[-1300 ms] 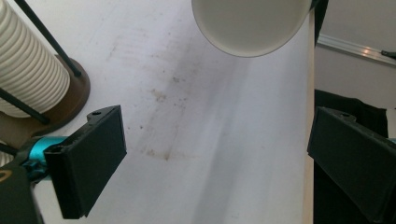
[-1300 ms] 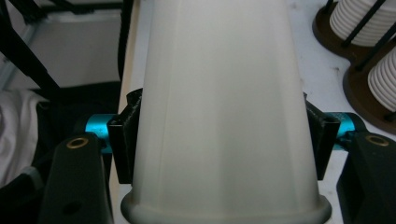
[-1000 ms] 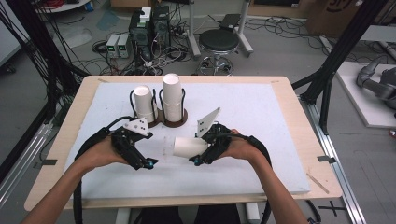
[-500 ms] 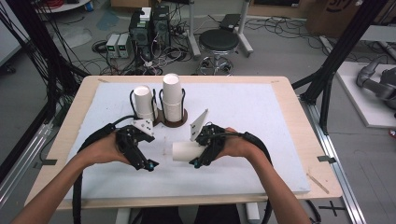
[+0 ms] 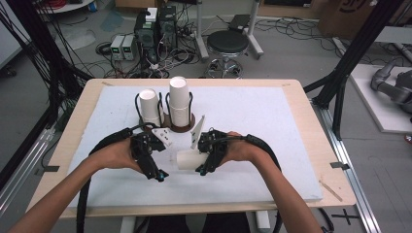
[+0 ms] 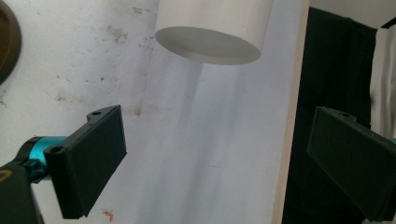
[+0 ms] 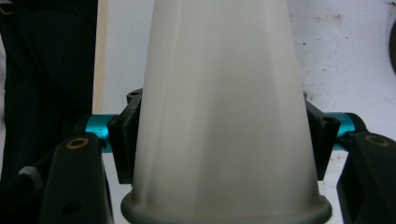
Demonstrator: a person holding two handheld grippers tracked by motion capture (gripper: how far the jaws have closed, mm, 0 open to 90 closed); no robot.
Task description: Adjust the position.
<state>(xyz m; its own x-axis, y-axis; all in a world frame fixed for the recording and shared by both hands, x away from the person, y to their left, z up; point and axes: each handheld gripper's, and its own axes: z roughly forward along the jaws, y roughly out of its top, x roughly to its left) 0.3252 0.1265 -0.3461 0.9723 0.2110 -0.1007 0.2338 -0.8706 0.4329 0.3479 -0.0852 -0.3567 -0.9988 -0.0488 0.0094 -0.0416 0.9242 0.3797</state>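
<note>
White tapered paper cup (image 5: 188, 158) at lower centre of the high view, lying sideways off the white foam mat (image 5: 272, 126), clamped across its wall by right gripper (image 5: 204, 165), probably to present its base. Left gripper (image 5: 158, 172) just left of it, jaws spread wide and empty, seemingly readied to take the cup.

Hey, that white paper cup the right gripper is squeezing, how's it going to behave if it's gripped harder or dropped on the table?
The white paper cup looks thin-walled, so a harder squeeze from the right gripper would probably dent it. It likely weighs little. Its tapered round body, held on its side, would probably roll in a curve if dropped on the white table top.
</note>
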